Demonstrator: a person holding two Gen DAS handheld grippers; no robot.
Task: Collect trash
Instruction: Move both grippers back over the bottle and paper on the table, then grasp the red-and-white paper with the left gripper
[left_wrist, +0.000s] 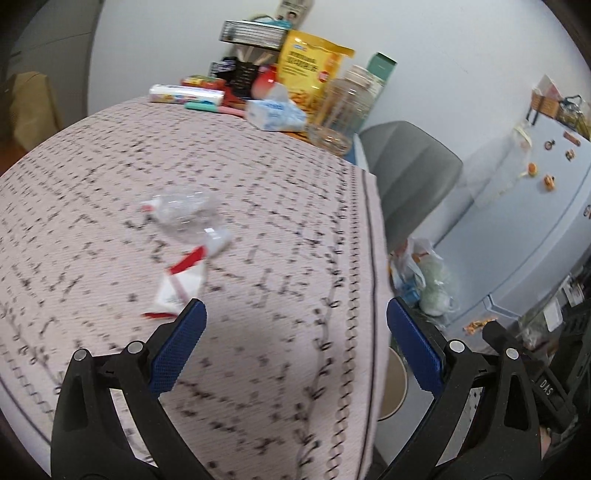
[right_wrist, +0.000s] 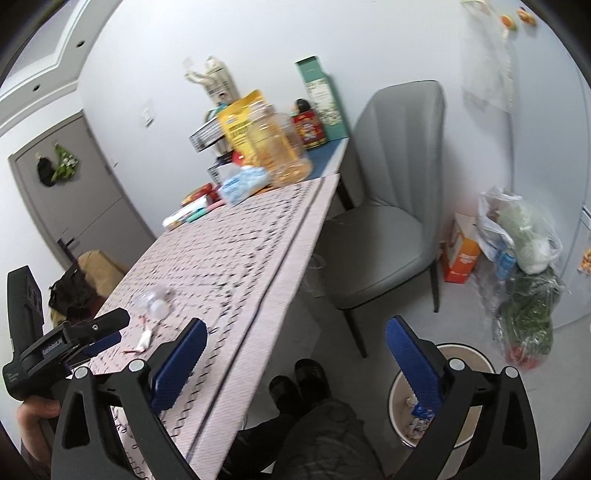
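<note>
A crumpled clear plastic piece (left_wrist: 184, 218) lies on the patterned tablecloth (left_wrist: 258, 184), with a white and red wrapper (left_wrist: 181, 284) just nearer to me. My left gripper (left_wrist: 295, 314) hovers open above the cloth, the wrapper just beyond its left fingertip and nothing between the fingers. In the right wrist view the same plastic (right_wrist: 155, 299) and wrapper (right_wrist: 144, 338) lie near the left gripper (right_wrist: 118, 328), which a hand holds. My right gripper (right_wrist: 297, 328) stands wide open and empty over the table's edge. The round bin (right_wrist: 469, 350) on the floor under its right finger holds scraps.
Snack bags, a clear jar (left_wrist: 343, 107), a tissue pack (left_wrist: 273, 114) and boxes crowd the table's far end. A grey chair (right_wrist: 388, 206) stands beside the table. Plastic bags (right_wrist: 524, 258) sit on the floor by the fridge (left_wrist: 535, 221). The person's feet (right_wrist: 299, 380) are under the table edge.
</note>
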